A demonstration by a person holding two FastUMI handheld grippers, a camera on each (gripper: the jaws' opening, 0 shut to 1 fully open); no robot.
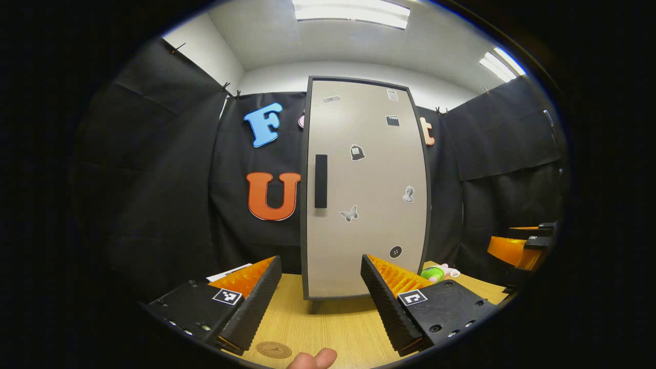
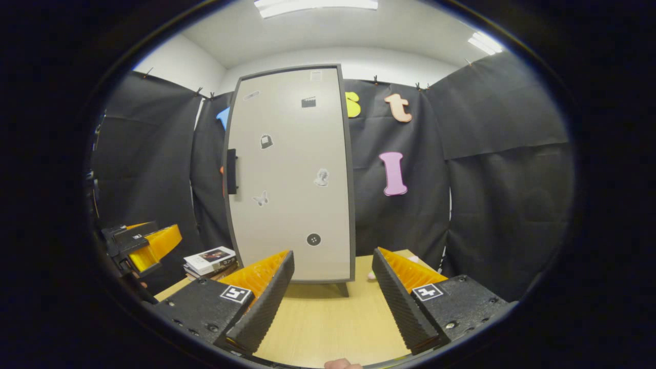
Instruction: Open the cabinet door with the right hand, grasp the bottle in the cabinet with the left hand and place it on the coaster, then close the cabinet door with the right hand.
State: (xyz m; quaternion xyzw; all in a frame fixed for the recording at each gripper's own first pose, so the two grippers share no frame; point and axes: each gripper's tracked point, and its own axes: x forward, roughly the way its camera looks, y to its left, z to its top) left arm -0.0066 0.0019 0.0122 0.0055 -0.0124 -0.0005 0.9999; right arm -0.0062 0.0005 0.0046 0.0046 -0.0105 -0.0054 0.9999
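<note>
Pale grey and matte, the one cabinet door (image 1: pixel 366 189) stands shut on a tall cabinet set on the wooden counter (image 1: pixel 333 320), so the bottle, by the task sentence inside, cannot be seen from here. A single dark vertical handle (image 1: pixel 321 180) sits at the door's left edge, and it looks the natural place to take hold: a stiff, raised bar that two fingers could close across. The door probably swings lightly, though the cabinet stands on thin legs and might shift under a hard pull. How the bottle will handle, whether heavy, slick or fragile, cannot be judged yet. One round brown coaster (image 1: pixel 273 350) lies on the counter near the front edge, just beside a fingertip of the person. The left gripper (image 1: pixel 321 294) faces the door with its fingers spread wide and nothing between them; the right gripper (image 2: pixel 333 289) is likewise wide open and empty, well short of the door, with the handle off to its left. Other things: one small stack of books (image 2: pixel 210 260) left of the cabinet, one small green and pink toy (image 1: pixel 439 273) at its right foot, and six stickers on the door.
</note>
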